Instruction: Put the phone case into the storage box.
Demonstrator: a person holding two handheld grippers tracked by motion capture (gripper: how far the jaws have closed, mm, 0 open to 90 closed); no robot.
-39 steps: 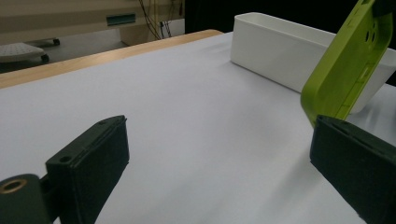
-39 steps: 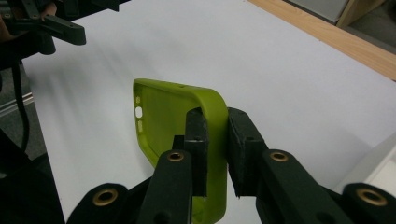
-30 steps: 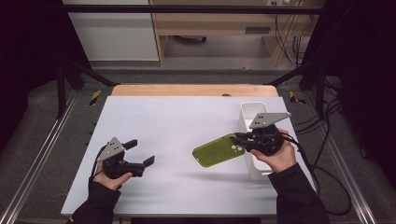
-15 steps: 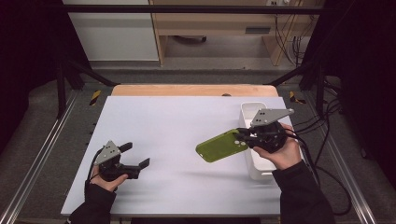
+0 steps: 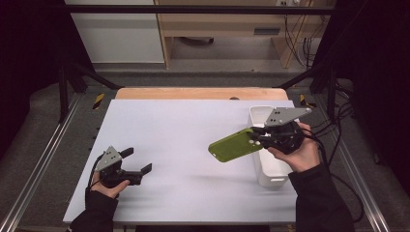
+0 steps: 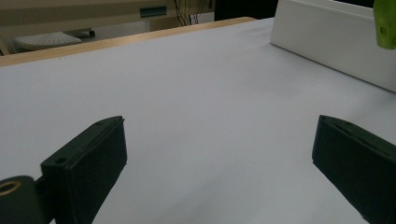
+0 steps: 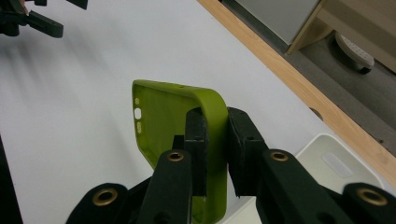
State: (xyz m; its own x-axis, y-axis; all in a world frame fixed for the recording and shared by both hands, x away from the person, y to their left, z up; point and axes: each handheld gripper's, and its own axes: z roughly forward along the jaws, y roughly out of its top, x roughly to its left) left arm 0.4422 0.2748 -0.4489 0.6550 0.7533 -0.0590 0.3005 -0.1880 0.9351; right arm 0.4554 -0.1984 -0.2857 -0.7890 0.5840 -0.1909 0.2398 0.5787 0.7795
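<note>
A green phone case (image 5: 233,145) hangs in the air over the right part of the white table (image 5: 183,130), tilted, left of a white bin (image 5: 267,166). My right gripper (image 5: 257,137) is shut on the case's near edge; in the right gripper view the jaws pinch the green phone case (image 7: 163,116) wall, one pad inside, one outside, with my right gripper (image 7: 215,149) seen from behind. My left gripper (image 5: 138,160) rests low at the table's front left, open, nothing between its jaws. The left gripper view shows my left gripper (image 6: 219,154) wide apart over bare table.
The long white bin stands along the table's right edge, under the right hand; its wall also appears as the white bin (image 6: 336,37) in the left gripper view. A wooden strip (image 5: 193,93) borders the table's far edge. Metal rails run along both sides.
My right gripper has lifted the green case up off the table and slightly farther away. The left hand stays about where it was.
</note>
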